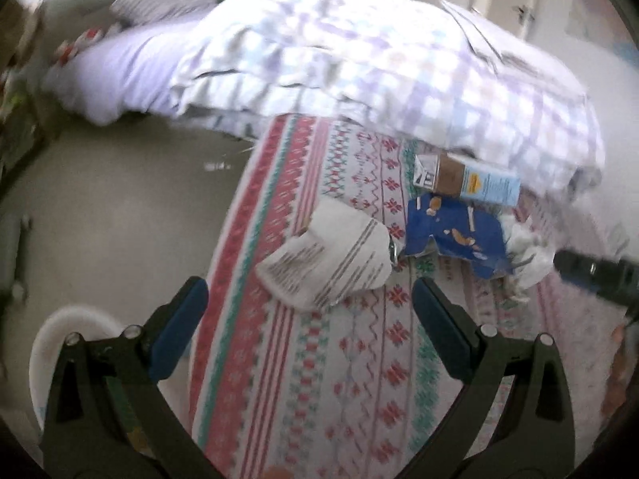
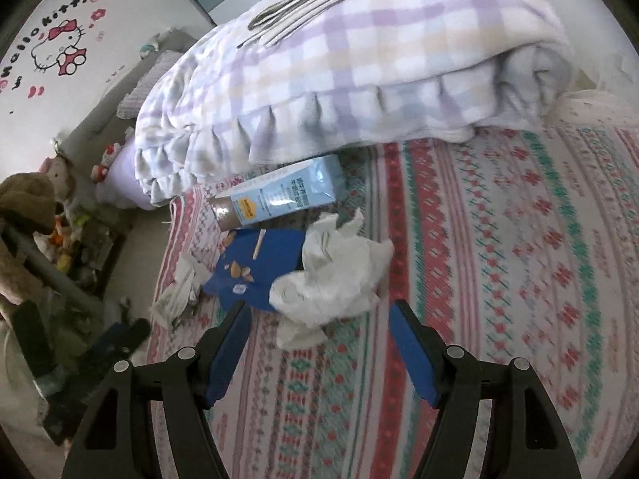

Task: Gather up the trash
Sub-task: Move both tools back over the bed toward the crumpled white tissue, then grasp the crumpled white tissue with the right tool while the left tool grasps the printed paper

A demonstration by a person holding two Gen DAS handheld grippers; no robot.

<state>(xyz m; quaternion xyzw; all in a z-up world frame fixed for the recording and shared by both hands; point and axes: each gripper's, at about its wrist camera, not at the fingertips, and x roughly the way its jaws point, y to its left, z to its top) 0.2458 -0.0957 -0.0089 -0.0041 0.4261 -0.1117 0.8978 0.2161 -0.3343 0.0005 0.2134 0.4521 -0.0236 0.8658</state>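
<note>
Trash lies on the patterned bed sheet. A crumpled printed paper sits just ahead of my left gripper, which is open and holds nothing. To its right are a torn blue wrapper, a light-blue carton and a white tissue. In the right wrist view my right gripper is open, and the crumpled white tissue lies just past its fingertips, untouched. Beyond it are the blue wrapper, the carton and the printed paper near the sheet's left edge.
A folded checked quilt covers the back of the bed, right behind the carton. The bed edge drops to a pale floor on the left. A white round container shows at lower left. Plush toys and clutter stand beside the bed.
</note>
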